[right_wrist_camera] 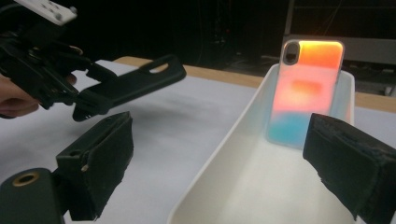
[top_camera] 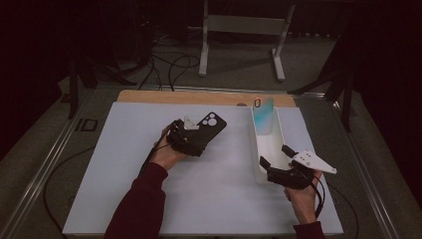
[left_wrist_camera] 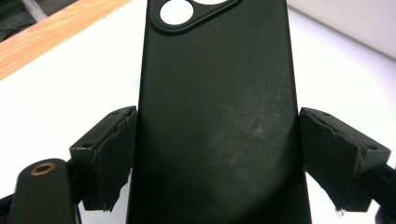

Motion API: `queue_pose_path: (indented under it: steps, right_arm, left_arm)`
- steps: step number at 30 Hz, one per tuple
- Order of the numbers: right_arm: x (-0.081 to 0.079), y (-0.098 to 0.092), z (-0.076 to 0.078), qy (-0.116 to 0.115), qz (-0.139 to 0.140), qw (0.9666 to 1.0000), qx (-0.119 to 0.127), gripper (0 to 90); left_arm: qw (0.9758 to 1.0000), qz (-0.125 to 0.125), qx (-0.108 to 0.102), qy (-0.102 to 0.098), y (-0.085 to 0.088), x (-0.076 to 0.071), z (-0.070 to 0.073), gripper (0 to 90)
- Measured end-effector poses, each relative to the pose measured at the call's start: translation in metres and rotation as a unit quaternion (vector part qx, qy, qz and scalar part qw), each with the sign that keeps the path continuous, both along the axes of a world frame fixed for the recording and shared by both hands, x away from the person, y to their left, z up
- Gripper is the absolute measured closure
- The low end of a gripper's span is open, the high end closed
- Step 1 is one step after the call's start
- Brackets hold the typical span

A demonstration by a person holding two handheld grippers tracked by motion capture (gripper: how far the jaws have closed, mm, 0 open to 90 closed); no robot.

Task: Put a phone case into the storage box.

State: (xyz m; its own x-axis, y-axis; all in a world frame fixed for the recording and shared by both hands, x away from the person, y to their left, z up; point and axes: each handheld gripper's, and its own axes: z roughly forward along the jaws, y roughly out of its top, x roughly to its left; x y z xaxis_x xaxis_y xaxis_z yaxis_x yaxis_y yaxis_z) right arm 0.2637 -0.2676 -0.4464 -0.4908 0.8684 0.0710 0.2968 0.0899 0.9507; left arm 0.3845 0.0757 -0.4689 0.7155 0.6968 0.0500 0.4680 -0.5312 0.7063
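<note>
Over the bench (top_camera: 149, 199) in the high view, left gripper (top_camera: 199, 137) holds black phone case (top_camera: 209, 127) lifted off the white surface, camera cutout end pointing away; right gripper (top_camera: 274, 158) hovers at near end of white tray (top_camera: 255, 154), jaws apart, holding nothing. Iridescent case (top_camera: 262, 115) leans at tray's far end.

Left gripper view: pads (left_wrist_camera: 112, 158) press both long edges of the black phone case (left_wrist_camera: 215, 121), spread wide. Looks light, thin, flexible; matte, scuffed back, probably grippy. Edge grip near the middle suits it; hard squeeze could bow it.

Right gripper view: jaws open and empty, straddling tray wall (right_wrist_camera: 219, 154); iridescent case (right_wrist_camera: 308, 93) stands upright beyond.
</note>
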Motion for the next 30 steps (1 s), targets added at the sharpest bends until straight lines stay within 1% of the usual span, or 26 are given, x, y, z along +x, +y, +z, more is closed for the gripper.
queue_pose_path:
  steps: [3, 6, 12, 16, 20, 26, 30]
  right_arm:
    - [0.000, 0.001, 0.000, 0.007, 0.004, 1.0000, 0.000, 8.2]
    - [0.000, 0.001, 0.000, 0.009, 0.004, 0.9999, 0.000, 8.2]
    - [0.000, 0.001, 0.001, 0.012, 0.009, 0.9999, 0.003, 8.1]
    - [0.002, 0.002, 0.003, 0.011, 0.016, 0.9998, 0.006, 8.1]
    - [0.004, 0.002, 0.005, 0.016, 0.027, 0.9994, 0.015, 8.1]
    - [0.008, 0.004, 0.007, 0.026, 0.033, 0.9989, 0.022, 8.1]
    - [0.012, 0.009, 0.010, 0.030, 0.035, 0.9988, 0.016, 8.2]
  left_arm:
    - [0.9999, -0.004, -0.002, -0.011, 0.002, -0.007, 0.004, 15.4]
    - [0.9997, -0.010, -0.007, -0.020, 0.004, -0.014, 0.009, 15.4]
    - [0.9991, -0.022, -0.014, -0.034, 0.005, -0.026, 0.017, 15.4]
    - [0.9984, -0.033, -0.011, -0.045, 0.002, -0.033, 0.021, 15.4]
    - [0.9975, -0.041, -0.013, -0.055, 0.000, -0.039, 0.023, 15.3]
    - [0.9956, -0.062, -0.016, -0.068, -0.006, -0.050, 0.028, 15.3]
    - [0.9942, -0.074, -0.020, -0.075, -0.012, -0.057, 0.030, 15.3]
